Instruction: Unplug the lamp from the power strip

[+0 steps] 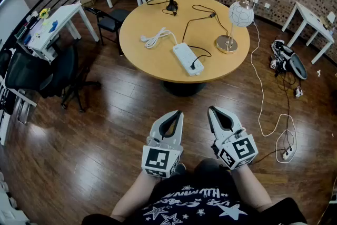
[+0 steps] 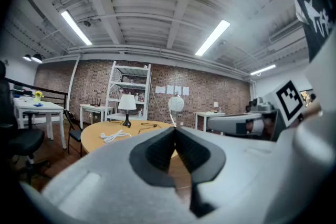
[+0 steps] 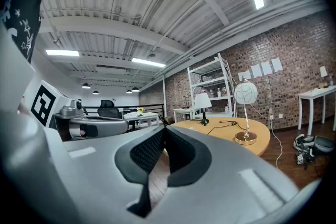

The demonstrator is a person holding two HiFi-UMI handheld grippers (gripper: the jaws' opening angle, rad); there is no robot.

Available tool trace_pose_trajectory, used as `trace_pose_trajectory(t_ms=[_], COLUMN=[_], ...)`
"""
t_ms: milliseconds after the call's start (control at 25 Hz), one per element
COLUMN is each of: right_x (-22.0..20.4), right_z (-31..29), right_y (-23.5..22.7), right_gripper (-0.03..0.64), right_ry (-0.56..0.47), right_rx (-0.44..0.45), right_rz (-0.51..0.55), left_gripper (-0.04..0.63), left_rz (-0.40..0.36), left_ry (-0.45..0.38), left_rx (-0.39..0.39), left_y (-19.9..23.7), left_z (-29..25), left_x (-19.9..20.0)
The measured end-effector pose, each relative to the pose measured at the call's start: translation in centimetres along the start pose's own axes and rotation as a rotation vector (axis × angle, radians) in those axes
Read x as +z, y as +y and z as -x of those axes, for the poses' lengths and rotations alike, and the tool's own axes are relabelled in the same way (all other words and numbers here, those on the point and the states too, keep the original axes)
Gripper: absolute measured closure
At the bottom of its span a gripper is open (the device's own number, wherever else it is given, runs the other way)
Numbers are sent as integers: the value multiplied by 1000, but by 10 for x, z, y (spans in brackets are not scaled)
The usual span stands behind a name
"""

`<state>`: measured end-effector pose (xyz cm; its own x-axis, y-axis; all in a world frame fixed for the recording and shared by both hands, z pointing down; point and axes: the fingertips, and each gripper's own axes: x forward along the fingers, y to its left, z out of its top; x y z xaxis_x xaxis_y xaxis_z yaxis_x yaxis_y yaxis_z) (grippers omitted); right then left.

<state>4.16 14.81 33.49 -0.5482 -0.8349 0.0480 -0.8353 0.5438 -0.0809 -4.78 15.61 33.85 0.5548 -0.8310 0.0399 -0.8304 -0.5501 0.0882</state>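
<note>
Our left claw [image 1: 178, 113] and right claw [image 1: 211, 109], both pressed together and empty, hang well short of the worktop [image 1: 137, 34], where a black plug [image 1: 193, 66] sits in the white power strip [image 1: 188, 58]; we should pin the strip and pull straight up

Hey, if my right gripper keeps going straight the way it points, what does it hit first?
Probably the near edge of the round table, close to the power strip. Only floor lies between it and the right gripper; relative height is hard to judge.
</note>
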Motion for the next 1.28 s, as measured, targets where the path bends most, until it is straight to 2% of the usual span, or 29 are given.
trace_pose_trajectory(t_ms=[240,520,840,1280], right_x=[1,-1,-11,-33], right_z=[-9,-31,-81,-128], right_y=[-10,-31,-72,-131], right_gripper=[609,609,609,609], right_ry=[-3,-24,4,54], right_rx=[-54,-49,17,112], right_rz=[0,-8,-15,-10], left_gripper=[592,592,592,592], left_rz=[12,-3,-22,-45], left_ry=[2,14,18,25], left_rx=[7,47,121,150], left_y=[14,32,59,81], left_z=[-1,-21,-77,-166], left_x=[-2,-5,-12,-35])
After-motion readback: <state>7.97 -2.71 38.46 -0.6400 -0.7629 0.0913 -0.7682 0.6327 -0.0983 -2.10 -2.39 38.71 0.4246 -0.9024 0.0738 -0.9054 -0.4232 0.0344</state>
